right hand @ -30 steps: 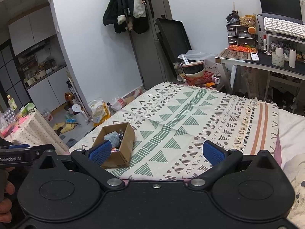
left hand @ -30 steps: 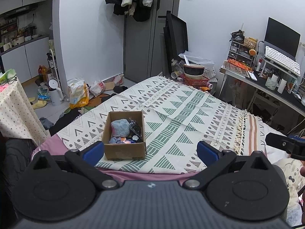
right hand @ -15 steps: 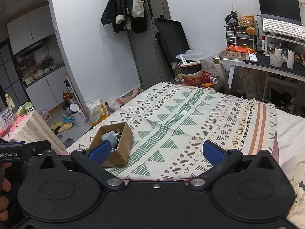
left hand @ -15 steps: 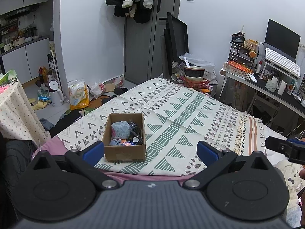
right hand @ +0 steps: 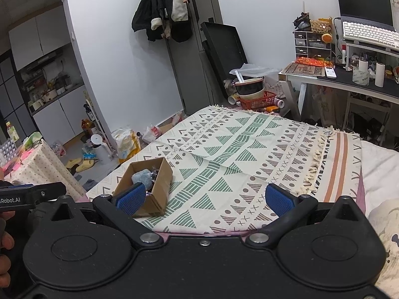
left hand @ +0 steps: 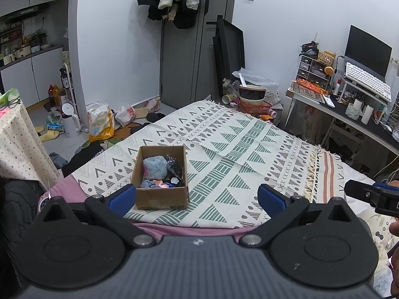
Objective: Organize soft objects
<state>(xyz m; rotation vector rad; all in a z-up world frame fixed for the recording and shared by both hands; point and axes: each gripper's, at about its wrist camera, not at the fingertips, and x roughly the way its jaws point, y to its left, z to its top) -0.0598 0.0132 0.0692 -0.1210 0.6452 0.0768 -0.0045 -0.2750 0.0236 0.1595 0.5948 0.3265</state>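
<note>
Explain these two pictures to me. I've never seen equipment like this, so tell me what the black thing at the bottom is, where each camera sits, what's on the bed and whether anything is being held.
There is no robot here. A person holds one hand-held grasping tool in each hand, and each tool carries a wide-angle camera looking forward along its two blue-padded fingers. The black shape filling the bottom of each picture is that tool's own body.

One picture comes from the left tool, the other from the right tool. Both have their fingers spread wide with nothing between them, so nothing is held.

Ahead lies a bed covered by a patterned blanket. On it sits an open cardboard box, near the bed's edge. Inside is a blue-grey fluffy item with smaller dark and coloured pieces beside it, too small to identify.
</note>
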